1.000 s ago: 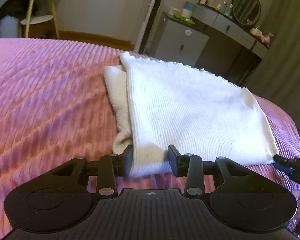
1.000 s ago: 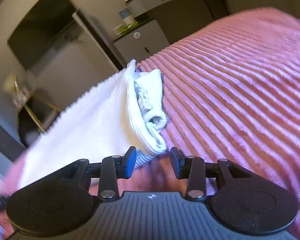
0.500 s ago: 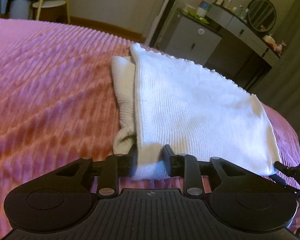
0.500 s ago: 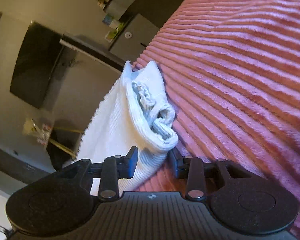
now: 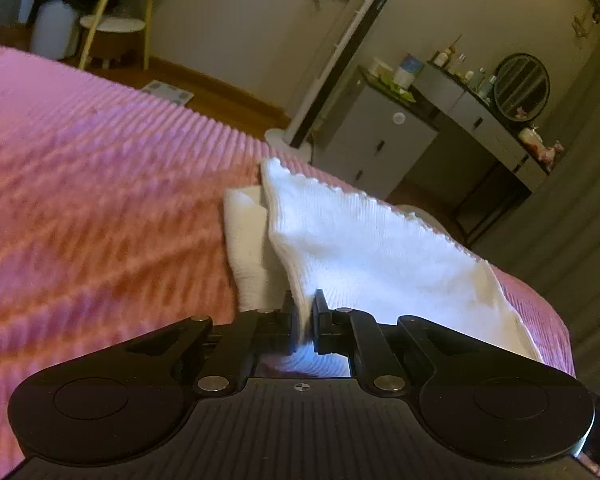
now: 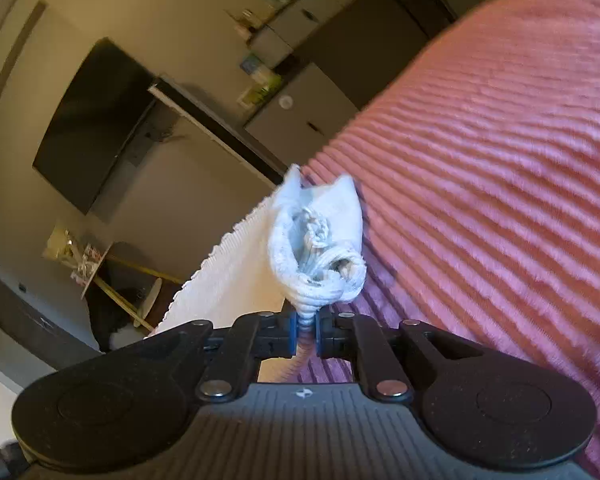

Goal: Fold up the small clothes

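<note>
We see the pink ribbed bedspread (image 5: 100,208) filling most of the left wrist view, stretching away ahead of and to the left of the left gripper (image 5: 303,316); in the right wrist view the same bedspread (image 6: 500,160) runs ahead of and to the right of the right gripper (image 6: 304,328).

On it, directly ahead of both claws, lies the white ribbed knit garment (image 5: 380,256). From the left claw it spreads forward and to the right, its scalloped hem running along the far edge, and its near corner is lifted off the bedspread. A second fold of the same white knit sits just left of that raised layer, beside the left finger. From the right claw we see the garment (image 6: 316,240) end-on: its bunched edge opens like a pocket just beyond the fingertips, with the flat panel trailing off to the left.

Beyond the bed, far ahead of the left claw, we make out a grey cabinet (image 5: 380,140) and a round mirror (image 5: 521,82). Far ahead and left of the right claw hangs a dark wall screen (image 6: 96,124).

Both claws are narrow. We see the left gripper pinching the garment's near corner between its pads, and the right gripper clamped on the gathered edge, the cloth squeezed thin between its blue pads (image 6: 293,330).
</note>
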{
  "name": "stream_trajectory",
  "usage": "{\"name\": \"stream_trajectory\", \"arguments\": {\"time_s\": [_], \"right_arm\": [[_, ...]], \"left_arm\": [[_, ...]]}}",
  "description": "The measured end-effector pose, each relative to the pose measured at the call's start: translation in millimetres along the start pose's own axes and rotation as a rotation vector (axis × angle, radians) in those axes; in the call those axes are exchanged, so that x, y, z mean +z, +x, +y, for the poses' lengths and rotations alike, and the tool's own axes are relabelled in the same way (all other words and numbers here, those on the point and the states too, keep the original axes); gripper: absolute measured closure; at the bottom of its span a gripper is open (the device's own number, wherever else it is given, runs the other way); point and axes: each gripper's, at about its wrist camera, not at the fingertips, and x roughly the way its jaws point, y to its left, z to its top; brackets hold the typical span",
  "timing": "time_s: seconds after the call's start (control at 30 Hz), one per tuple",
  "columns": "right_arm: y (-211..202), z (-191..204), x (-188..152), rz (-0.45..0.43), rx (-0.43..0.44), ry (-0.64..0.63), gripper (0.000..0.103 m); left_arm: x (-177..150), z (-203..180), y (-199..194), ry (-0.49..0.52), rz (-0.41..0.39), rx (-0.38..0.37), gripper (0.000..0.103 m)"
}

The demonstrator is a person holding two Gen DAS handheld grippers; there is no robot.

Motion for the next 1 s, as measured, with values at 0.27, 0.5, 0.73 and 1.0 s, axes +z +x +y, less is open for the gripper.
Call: {"name": "stream_trajectory", "arguments": {"time_s": [0.27, 0.5, 0.73, 1.0], "right_arm": [[12, -14, -5, 0.086, -0.118, -0.063, 0.081], [1, 22, 22, 0.04, -0.074, -0.304, 0.069], [53, 40, 27, 0.135, -0.096, -0.415, 0.077], [75, 47, 34, 0.155, -0.119, -0.485, 0.096]], "left_arm": [[-39, -5, 34, 0.219, 0.088, 0.173, 0.091], [-5, -8, 9, 0.184, 0.016, 0.118, 0.083], [14, -9, 63, 0.121, 0.123, 0.124, 0.072], [22, -20, 86, 0.198, 0.112, 0.152, 0.087]]}}
